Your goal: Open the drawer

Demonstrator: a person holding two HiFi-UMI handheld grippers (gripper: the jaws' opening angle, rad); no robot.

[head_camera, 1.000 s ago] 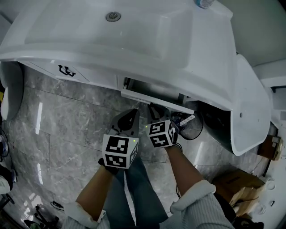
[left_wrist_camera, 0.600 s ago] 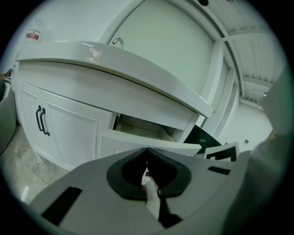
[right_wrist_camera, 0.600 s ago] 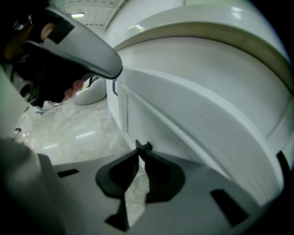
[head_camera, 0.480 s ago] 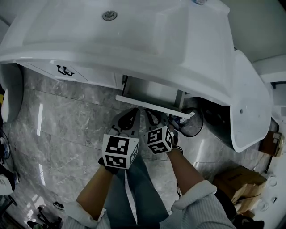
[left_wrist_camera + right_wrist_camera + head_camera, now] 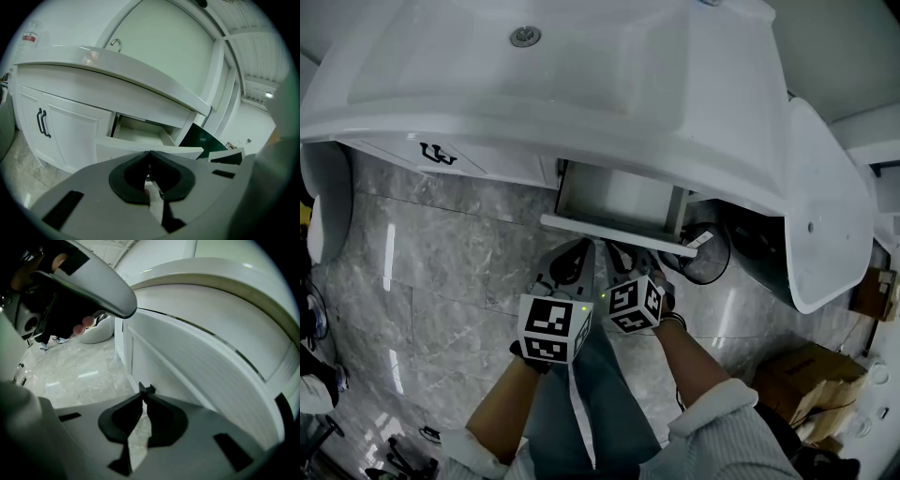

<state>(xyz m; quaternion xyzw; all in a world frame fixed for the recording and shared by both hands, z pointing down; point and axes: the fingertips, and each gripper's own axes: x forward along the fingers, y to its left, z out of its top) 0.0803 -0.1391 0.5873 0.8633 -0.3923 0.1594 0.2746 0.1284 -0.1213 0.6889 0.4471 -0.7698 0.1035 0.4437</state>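
The white drawer [image 5: 614, 232] stands partly pulled out from under the washbasin counter, its pale inside showing. My right gripper [image 5: 620, 249] sits at the lower edge of the drawer front [image 5: 183, 366]. Its jaws are closing, and the tips of my right gripper [image 5: 146, 391] are nearly together on that edge. My left gripper [image 5: 580, 249] hangs just left of it, short of the drawer, with its jaws touching and nothing between them. The left gripper view looks past my left gripper [image 5: 150, 153] at the open drawer [image 5: 140, 136].
The washbasin [image 5: 581, 84] overhangs the drawer. A cabinet door with black handles [image 5: 439, 150] is to the left. A white bowl-shaped fixture [image 5: 820, 187] and a dark round bin [image 5: 705, 255] stand to the right. A cardboard box [image 5: 811, 375] lies on the marble floor.
The drawer has slid further out toward me, and my right gripper has drawn back with it. My left gripper has hardly moved.
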